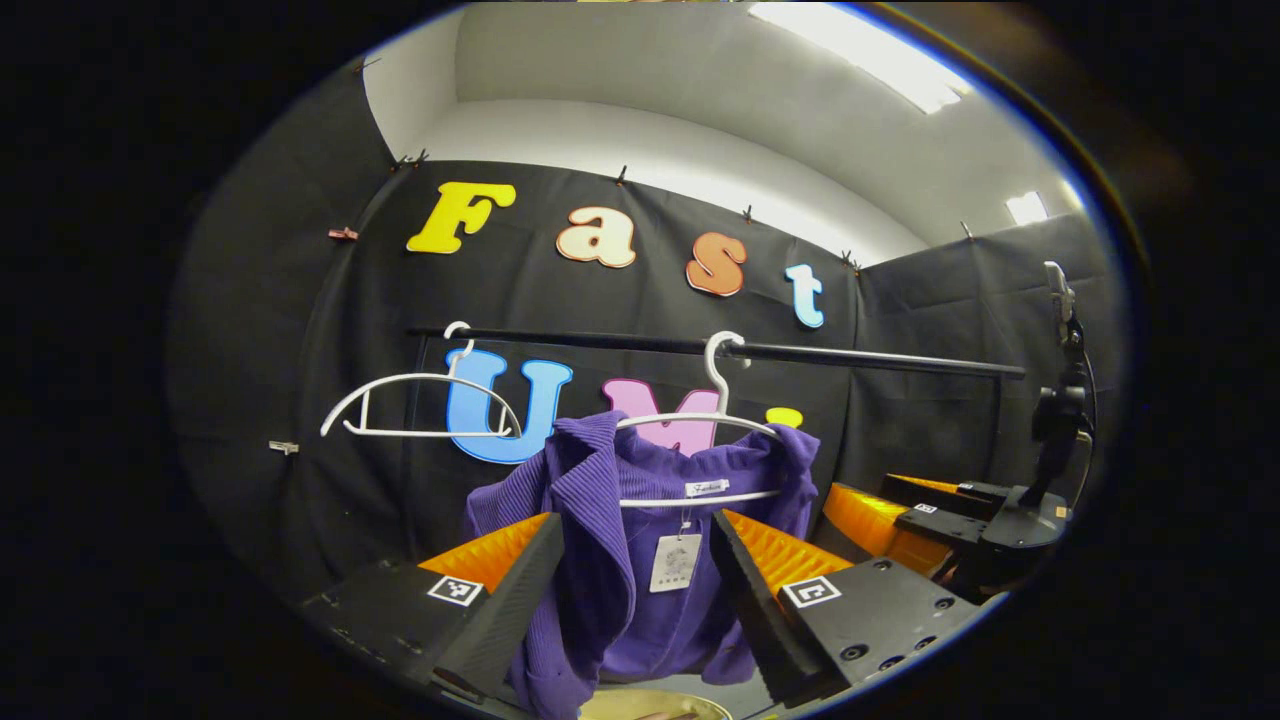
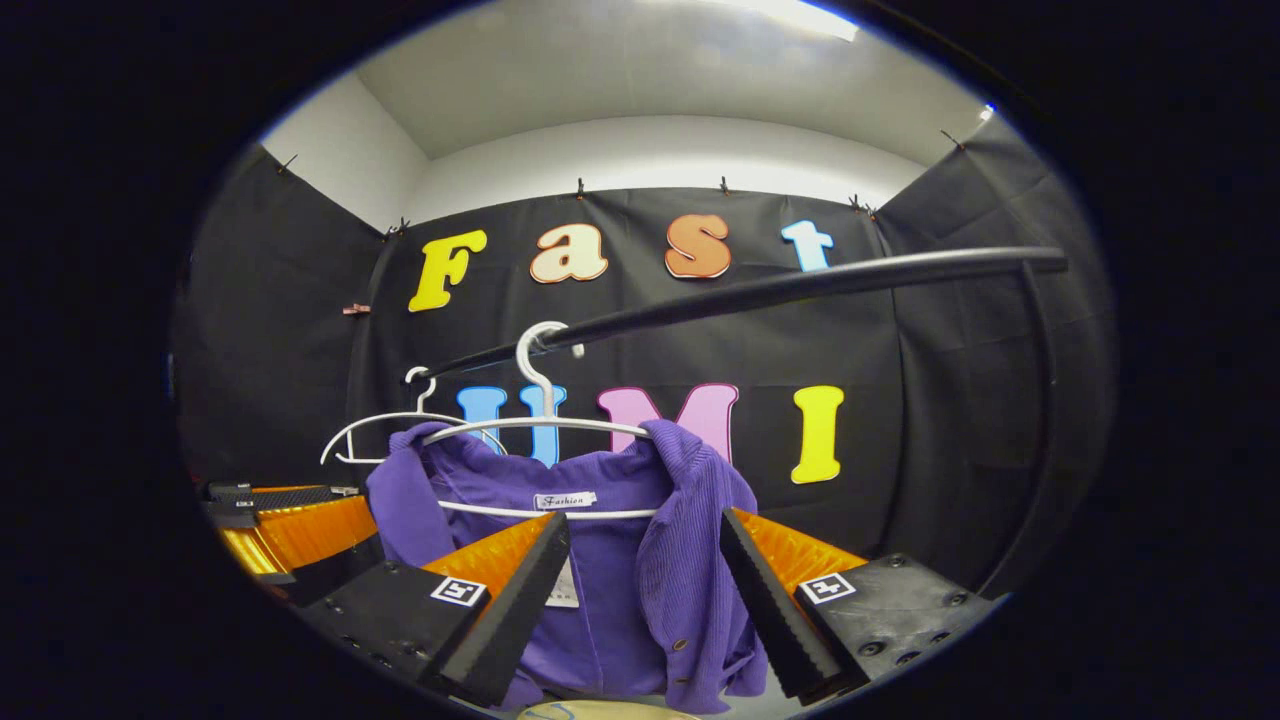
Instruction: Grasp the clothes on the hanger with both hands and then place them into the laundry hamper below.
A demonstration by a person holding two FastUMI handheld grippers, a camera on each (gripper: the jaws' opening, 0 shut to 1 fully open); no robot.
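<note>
Black cloth walls close the booth on three sides under a white ceiling, and a dark rail crosses in front of the back wall. Two white hangers hook over that rail. One is an empty hanger, off to the left in both views. The other, the loaded hanger, carries a purple ribbed garment with a neck label and a paper swing tag dangling from it.

In the left gripper view the left tongs stand wide apart, one finger on either side of the garment's front. The cloth hangs in the gap beyond the tips; neither finger visibly presses on it. Its left lapel droops low between the fingers. Farther right in this view the right tongs appear, with a dark stand rising behind them.

In the right gripper view the right tongs are likewise spread wide, framing the garment's button side below the hanger's crossbar. The fabric sits between and past the fingers, and I cannot tell whether it brushes either one. The left tongs show at the left edge, beside the garment's shoulder.

At the bottom of both views, under the garment's hem, a pale curved rim peeks out, too little of it to identify.
</note>
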